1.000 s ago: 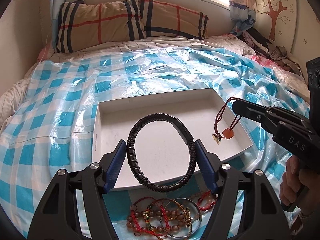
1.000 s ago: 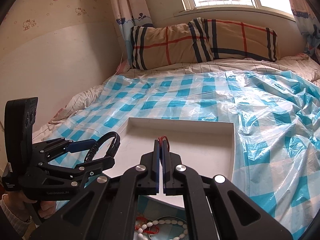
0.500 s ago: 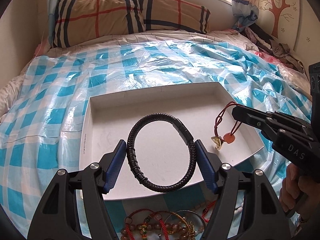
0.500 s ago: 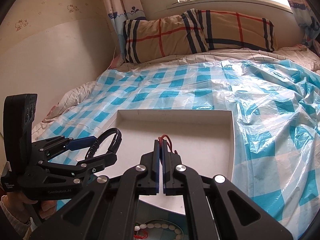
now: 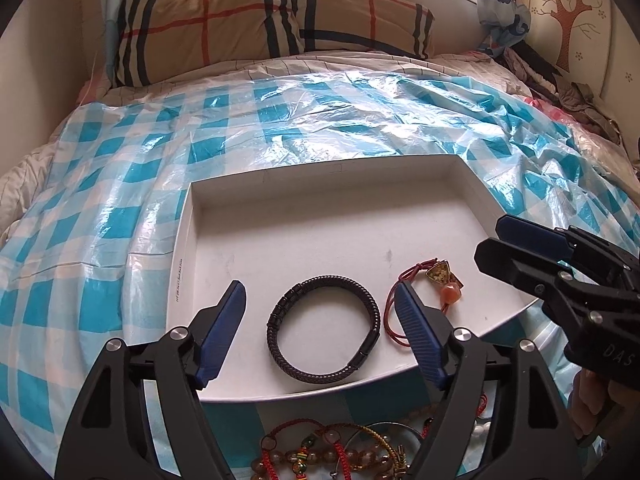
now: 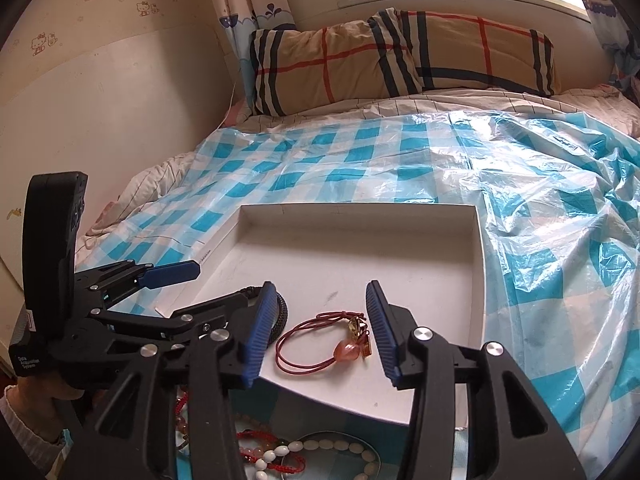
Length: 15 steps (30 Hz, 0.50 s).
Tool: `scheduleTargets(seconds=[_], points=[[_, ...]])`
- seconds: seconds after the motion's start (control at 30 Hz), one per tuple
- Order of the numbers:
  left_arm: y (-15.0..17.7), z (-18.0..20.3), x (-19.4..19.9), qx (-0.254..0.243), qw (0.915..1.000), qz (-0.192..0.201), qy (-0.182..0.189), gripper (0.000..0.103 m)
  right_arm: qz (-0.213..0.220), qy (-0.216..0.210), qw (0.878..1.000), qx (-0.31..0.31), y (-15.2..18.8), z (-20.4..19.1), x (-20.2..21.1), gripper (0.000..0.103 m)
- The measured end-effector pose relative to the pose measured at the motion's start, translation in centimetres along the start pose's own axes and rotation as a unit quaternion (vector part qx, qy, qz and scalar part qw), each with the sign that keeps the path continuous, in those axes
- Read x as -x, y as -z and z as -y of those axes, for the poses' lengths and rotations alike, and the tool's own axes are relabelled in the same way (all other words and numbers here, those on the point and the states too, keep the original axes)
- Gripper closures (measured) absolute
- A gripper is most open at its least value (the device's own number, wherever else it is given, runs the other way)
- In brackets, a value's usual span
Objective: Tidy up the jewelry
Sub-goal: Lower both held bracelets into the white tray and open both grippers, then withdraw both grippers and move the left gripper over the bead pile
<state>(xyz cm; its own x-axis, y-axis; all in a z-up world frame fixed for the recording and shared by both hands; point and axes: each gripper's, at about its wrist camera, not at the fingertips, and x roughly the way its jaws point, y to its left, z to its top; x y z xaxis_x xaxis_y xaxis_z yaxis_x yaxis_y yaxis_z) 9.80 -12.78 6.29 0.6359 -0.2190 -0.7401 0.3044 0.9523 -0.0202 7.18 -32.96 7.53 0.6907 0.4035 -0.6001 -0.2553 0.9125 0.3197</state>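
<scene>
While the left gripper [image 5: 320,316] hangs with its ribbed blue jaws just widened and clear of it, the braided black leather bracelet [image 5: 324,328] lies as a flat ring on the smooth floor of the shallow white tray [image 5: 320,184], at six o'clock. Just beside it, toward four o'clock, rests the red cord bracelet [image 6: 320,344], a thin double loop carrying a glossy orange bead and an amber triangular charm. Around it the right gripper [image 6: 320,328] has just spread its jaws, touching nothing. Glossy blue-checked plastic sheeting [image 5: 120,184] covers the bed. Beaded bracelets [image 5: 328,456] heap below the tray.
</scene>
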Motion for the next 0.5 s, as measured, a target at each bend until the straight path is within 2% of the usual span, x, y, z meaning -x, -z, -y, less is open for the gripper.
scheduleTargets(seconds=[0.5], points=[[0.8,0.1,2.9,-0.005,0.9999,0.012,-0.011,0.027,-0.004,0.010,1.000,-0.012,1.5,0.5,3.3,0.056]])
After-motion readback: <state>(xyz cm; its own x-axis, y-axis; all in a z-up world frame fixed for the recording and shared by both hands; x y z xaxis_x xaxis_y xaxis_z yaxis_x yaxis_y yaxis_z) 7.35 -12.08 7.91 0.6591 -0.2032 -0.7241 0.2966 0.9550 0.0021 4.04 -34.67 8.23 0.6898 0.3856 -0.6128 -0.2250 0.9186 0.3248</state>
